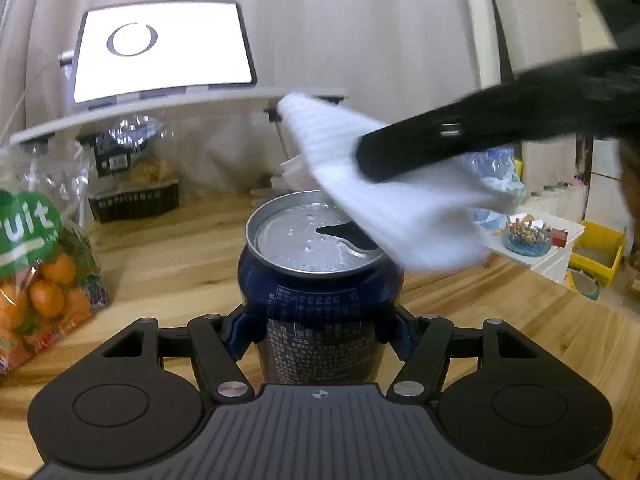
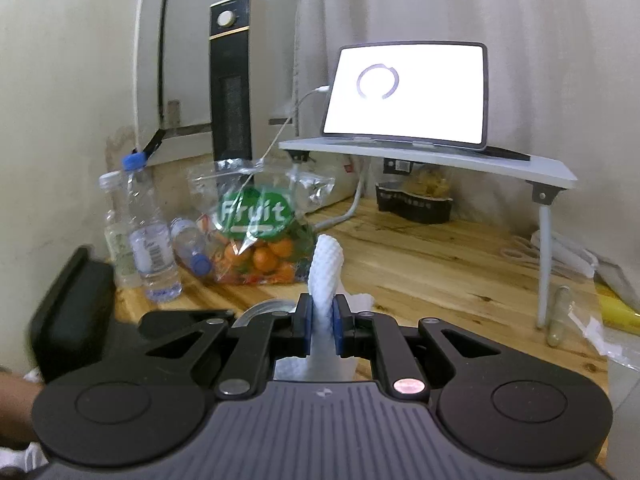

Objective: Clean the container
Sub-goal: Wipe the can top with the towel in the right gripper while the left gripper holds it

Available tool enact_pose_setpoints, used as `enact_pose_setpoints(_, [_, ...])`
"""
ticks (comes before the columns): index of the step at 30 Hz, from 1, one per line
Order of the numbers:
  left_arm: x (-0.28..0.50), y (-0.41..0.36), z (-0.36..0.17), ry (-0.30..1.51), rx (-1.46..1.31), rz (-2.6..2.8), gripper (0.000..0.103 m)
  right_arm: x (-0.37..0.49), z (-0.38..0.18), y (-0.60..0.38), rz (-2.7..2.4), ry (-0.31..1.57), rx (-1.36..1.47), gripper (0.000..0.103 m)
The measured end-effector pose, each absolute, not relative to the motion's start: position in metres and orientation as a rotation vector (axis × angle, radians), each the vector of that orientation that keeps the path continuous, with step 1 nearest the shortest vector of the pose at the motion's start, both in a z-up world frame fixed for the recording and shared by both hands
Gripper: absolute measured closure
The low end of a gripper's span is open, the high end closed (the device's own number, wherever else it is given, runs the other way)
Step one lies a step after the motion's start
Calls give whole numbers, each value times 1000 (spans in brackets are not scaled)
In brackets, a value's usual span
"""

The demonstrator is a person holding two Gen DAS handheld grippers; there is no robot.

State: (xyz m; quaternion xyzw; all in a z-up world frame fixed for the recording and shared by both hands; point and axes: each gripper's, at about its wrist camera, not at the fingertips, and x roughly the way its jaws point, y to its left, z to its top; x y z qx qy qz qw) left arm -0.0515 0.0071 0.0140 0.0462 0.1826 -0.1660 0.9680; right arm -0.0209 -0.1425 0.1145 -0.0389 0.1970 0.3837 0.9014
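Dark blue can [image 1: 320, 312] (silver top), white waffle-textured cloth [image 1: 384, 196].

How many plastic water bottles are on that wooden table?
3, all left of the fruit bag: uncapped bottle, blue-capped bottle, and lying bottle. Others may be hidden.

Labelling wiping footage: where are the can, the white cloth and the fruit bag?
can [image 1: 320, 320], left wrist view, printed side.
white cloth [image 1: 400, 204], left wrist view, middle.
fruit bag [image 2: 256, 240], right wrist view, front.

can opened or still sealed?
Opened: the can stands upright in the left gripper, its lid showing a dark mouth hole. Contents: cannot tell.
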Motion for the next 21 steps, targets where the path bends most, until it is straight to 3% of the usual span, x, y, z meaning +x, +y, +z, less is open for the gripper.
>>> enact_pose_setpoints(11, [-64, -11, 13, 331, 215, -324, 36, -26, 108, -110, 855, 369, -65, 90])
enact_pose_setpoints(21, [-60, 5, 15, 354, 129, -332, 36, -23, 103, -155, 741, 394, 2, 90])
